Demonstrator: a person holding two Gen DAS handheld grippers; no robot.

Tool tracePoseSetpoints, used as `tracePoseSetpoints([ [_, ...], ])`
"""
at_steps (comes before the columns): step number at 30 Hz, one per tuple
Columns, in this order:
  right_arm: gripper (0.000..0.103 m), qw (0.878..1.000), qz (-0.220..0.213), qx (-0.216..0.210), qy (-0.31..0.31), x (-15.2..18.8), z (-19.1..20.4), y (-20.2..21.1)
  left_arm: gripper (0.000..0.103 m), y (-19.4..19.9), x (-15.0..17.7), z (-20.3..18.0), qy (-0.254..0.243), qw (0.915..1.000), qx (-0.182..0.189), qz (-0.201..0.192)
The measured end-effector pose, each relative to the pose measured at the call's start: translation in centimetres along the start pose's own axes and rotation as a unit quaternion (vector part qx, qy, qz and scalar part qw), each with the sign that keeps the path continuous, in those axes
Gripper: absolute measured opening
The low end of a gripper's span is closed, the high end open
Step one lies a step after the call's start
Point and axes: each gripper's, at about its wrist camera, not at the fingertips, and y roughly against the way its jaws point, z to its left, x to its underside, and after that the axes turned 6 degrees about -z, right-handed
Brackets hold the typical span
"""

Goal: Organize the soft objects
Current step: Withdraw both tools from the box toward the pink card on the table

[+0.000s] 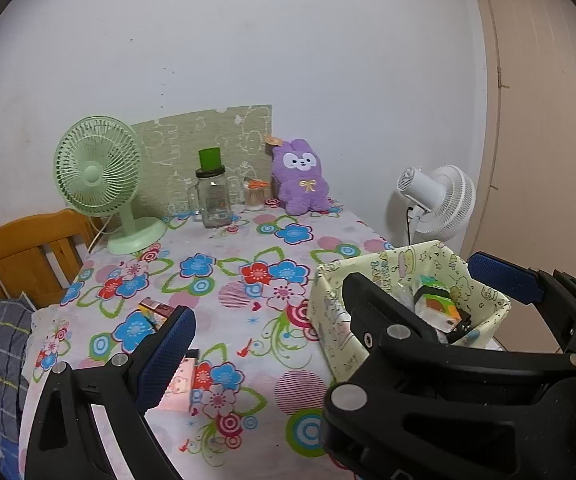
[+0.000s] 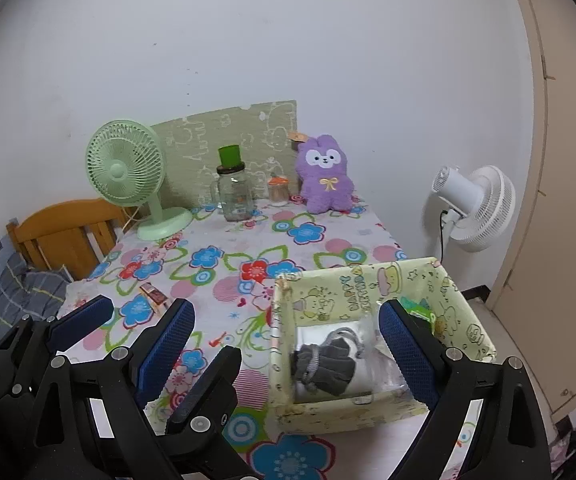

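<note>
Purple plush rabbit (image 2: pixel 325 178) upright, white face, yellow bow; left gripper (image 1: pixel 330 318) and right gripper (image 2: pixel 288 334) both spread, empty

Open floral table (image 2: pixel 248 240) centre, box (image 2: pixel 368 412) front-right, green fan (image 2: pixel 128 176) and jar (image 2: pixel 234 196) behind

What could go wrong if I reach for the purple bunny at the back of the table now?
The purple bunny plush sits close beside a small orange-lidded jar and a glass jar, so a wide-open right gripper might knock them over. The yellow box lies in its path, and an arm could catch the rim.
</note>
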Motion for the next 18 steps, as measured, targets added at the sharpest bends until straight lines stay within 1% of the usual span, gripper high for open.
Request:
tracePoseSetpoints([
  [6, 0.095, 1.000, -0.010, -0.004, 0.007, 0.0, 1.3, 0.1, 0.098, 0.4, 0.1, 1.2, 0.003, 0.9999, -0.008, -0.005],
  [18, 0.095, 0.999, -0.004, -0.025, 0.022, 0.3, 3.9, -1.0, 0.098, 0.4, 1.0, 4.1, 0.019, 0.9994, -0.028, 0.000],
])
